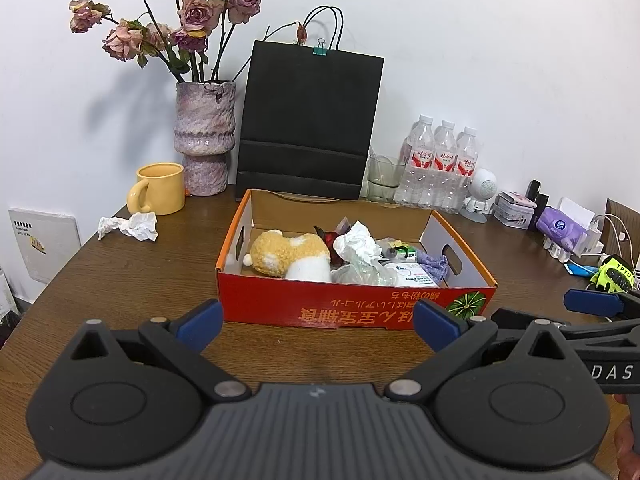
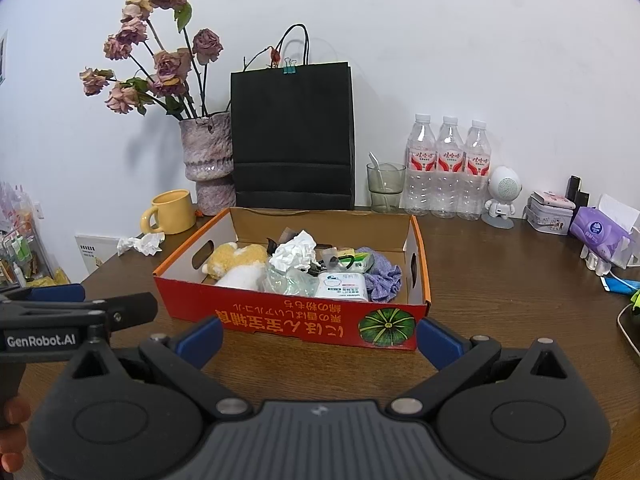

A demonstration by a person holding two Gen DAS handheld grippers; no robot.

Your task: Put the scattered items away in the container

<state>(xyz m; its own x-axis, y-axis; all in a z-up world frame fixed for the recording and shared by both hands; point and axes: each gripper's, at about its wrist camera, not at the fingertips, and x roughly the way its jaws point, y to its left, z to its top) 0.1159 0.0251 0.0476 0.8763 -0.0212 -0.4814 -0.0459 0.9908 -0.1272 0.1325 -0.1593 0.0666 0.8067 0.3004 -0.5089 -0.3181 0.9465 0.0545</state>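
A red and orange cardboard box [image 1: 344,308] [image 2: 256,316] stands mid-table. Inside lie a yellow plush toy [image 1: 288,258] [image 2: 236,262], crumpled white paper [image 1: 358,242] [image 2: 294,254], a plastic bag, a white packet [image 2: 340,286] and a purple cloth [image 2: 384,276]. One crumpled tissue [image 1: 130,226] [image 2: 142,244] lies outside, left of the box by the yellow mug. My left gripper [image 1: 318,326] is open with nothing in it, just short of the box's front wall. Beside it, my right gripper [image 2: 320,336] is open and bare too.
Along the wall stand a yellow mug [image 1: 160,194], a vase of dried roses [image 1: 204,140], a black paper bag [image 1: 308,120], a glass [image 1: 384,180], three water bottles [image 1: 440,168], a small white robot figure [image 2: 502,196], a tin and a purple tissue pack [image 2: 598,236]. Cables lie at the right edge.
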